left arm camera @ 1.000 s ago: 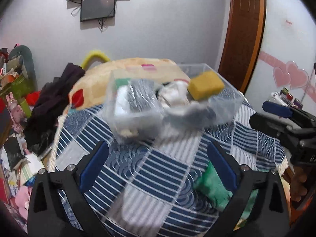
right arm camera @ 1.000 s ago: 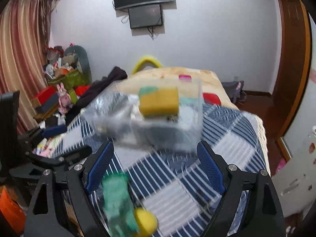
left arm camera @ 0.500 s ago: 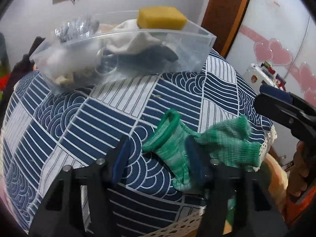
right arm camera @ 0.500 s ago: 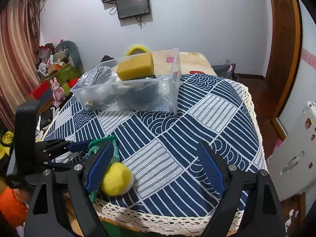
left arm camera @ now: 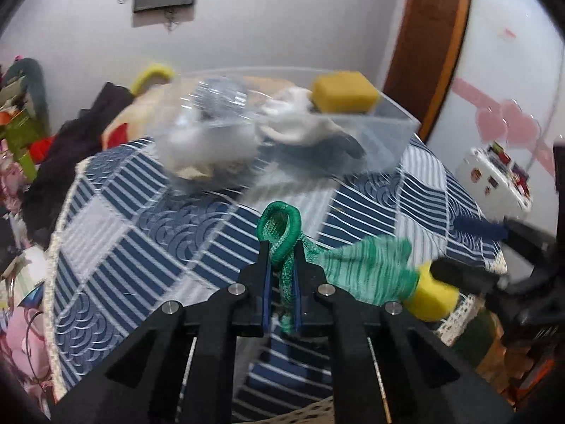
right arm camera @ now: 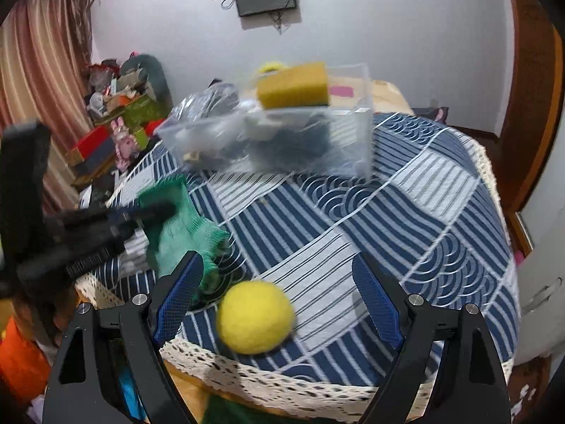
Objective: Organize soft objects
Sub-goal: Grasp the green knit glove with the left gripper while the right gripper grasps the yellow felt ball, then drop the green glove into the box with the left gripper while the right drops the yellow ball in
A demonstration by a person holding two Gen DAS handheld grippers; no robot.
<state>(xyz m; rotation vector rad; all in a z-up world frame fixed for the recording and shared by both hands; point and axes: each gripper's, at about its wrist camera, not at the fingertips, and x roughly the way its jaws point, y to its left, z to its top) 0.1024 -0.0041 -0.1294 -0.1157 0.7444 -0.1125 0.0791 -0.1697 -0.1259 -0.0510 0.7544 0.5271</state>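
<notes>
My left gripper is shut on the cuff of a green knitted glove and holds it just above the blue patterned tablecloth. The glove also shows in the right wrist view, with the left gripper on it. My right gripper is open around a yellow felt ball near the table's front edge, not touching it. The ball also shows in the left wrist view. A clear plastic bin at the back of the table holds a yellow sponge, white cloth and a plastic bag.
The bin also shows in the right wrist view with the sponge on top. A lace table edge runs along the front. A bed with clutter lies behind, and a wooden door stands at the right.
My left gripper has closed on the green glove's cuff and lifted it. My right gripper has moved closer to the yellow ball, which now lies between its open fingers.
</notes>
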